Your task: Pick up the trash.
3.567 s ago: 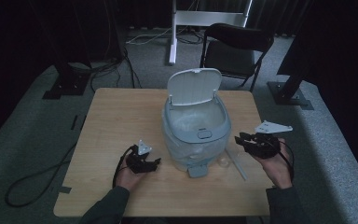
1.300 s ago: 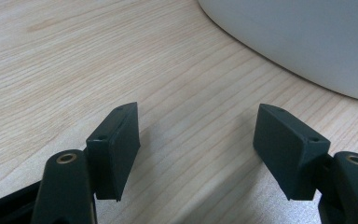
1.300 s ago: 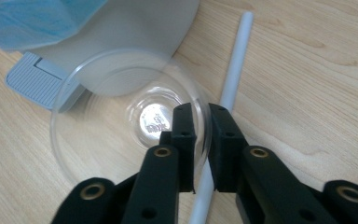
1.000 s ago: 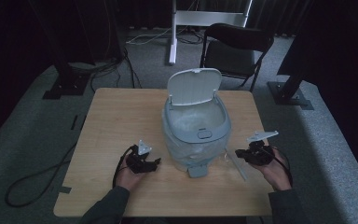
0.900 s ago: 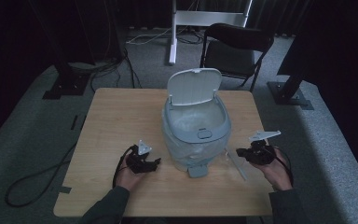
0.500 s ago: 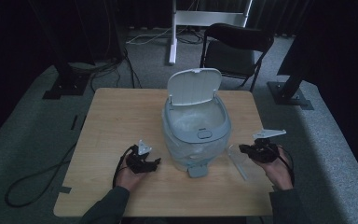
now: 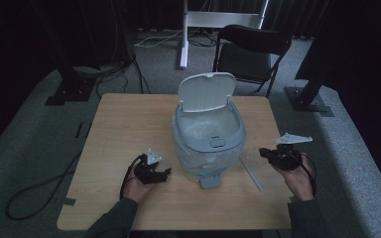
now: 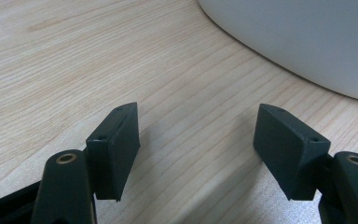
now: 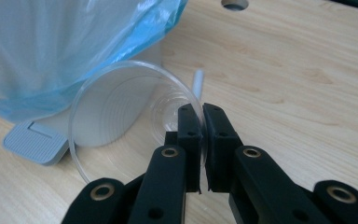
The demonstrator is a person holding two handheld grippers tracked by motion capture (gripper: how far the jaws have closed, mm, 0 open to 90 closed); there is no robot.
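- Clear plastic cup (image 9: 121, 116), one: rim pinched in right gripper (image 9: 204, 140), beside the one pedal bin (image 7: 208, 144) on table (image 7: 124, 124).
- Left gripper (image 8: 196, 149): jaws wide, nothing between.
- One straw (image 7: 251, 173) near cup.

I hold a clear plastic cup (image 9: 135, 112) by its rim, pinched between my right gripper's (image 9: 201, 140) jaws. It lies tipped on its side just above the wooden table (image 9: 284, 70), its open mouth facing me, close beside the bin's (image 9: 51, 42) blue-bagged front and grey pedal (image 9: 35, 142).
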